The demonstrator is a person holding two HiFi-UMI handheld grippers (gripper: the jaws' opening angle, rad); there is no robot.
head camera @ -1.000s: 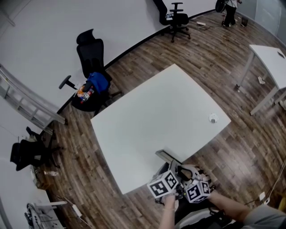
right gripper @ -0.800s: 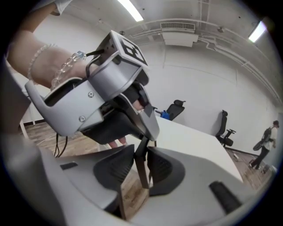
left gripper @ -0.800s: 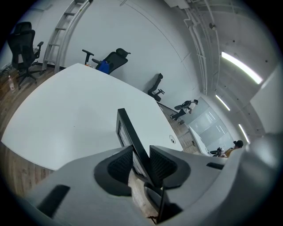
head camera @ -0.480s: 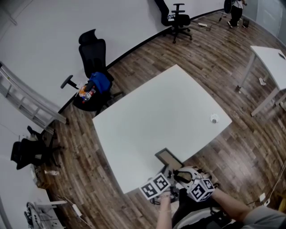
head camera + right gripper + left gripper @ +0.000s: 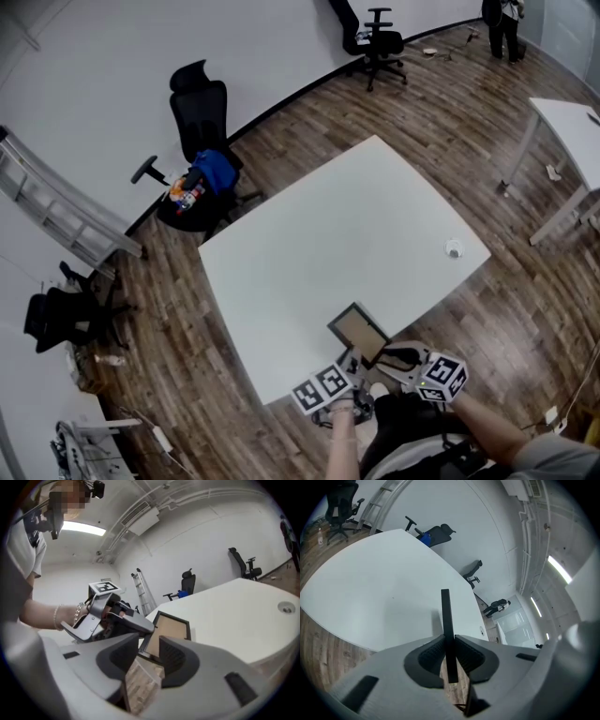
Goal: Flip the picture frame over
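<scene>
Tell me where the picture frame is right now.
In the head view the frame is low centre, over the table's near edge, clamped edge-on in the left gripper, whose fingers have just been closing on it.

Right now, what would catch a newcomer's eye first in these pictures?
The picture frame, brown face showing, is held at the near edge of the white table. The left gripper, its jaws just closing, clamps the frame's rim edge-on. The right gripper has just been opening its jaws, with the frame's edge in their gap but unpressed.
</scene>
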